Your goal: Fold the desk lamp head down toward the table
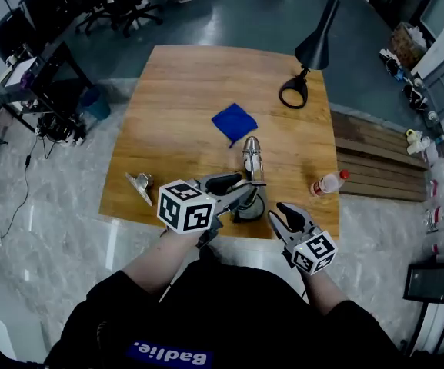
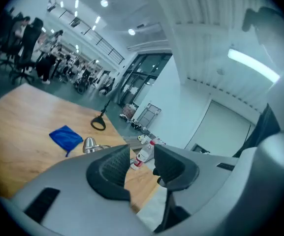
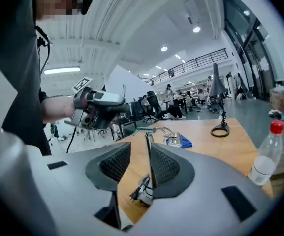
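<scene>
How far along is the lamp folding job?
Seemingly nearly done: the silver lamp head hangs low over the table. Nothing is in hand; the left claw and right claw are both open, gripping nothing. Left, probably: just drawing the claws away.

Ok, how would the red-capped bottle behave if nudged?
The bottle stands upright, tall and narrow, so it would probably tip easily. Clear, thin-looking plastic: likely light. Once down, its round body could roll, and the table edge is close.
</scene>
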A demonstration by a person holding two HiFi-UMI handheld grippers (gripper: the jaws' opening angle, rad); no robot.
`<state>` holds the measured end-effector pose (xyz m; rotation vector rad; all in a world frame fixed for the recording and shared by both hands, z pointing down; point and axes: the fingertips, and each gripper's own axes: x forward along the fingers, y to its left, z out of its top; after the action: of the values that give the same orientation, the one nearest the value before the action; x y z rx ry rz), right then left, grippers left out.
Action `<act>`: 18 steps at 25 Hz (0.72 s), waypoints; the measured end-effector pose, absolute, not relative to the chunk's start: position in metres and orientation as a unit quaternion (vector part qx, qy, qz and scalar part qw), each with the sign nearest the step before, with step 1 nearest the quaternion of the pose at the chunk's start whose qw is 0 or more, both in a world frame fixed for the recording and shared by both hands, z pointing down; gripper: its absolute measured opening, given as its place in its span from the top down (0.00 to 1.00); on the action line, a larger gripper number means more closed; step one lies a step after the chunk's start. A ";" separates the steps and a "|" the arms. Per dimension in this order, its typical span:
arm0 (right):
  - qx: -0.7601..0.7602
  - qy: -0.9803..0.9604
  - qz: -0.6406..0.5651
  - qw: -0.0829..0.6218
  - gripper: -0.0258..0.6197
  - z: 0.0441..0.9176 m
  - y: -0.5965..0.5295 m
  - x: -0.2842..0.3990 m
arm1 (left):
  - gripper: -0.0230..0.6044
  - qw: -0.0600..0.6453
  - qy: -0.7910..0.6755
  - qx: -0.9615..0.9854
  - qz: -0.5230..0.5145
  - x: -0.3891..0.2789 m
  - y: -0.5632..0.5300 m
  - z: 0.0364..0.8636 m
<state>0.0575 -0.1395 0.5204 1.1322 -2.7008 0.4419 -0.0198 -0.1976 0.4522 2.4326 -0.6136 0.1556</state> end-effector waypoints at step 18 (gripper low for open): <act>0.264 -0.956 0.124 -0.003 0.89 0.383 0.054 0.065 | 0.89 0.093 -0.278 0.955 0.041 0.038 0.060 0.376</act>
<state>0.0648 0.0540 0.3828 0.8314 -3.0099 0.3915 0.0384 0.0599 0.3764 2.8343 -0.8259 0.1222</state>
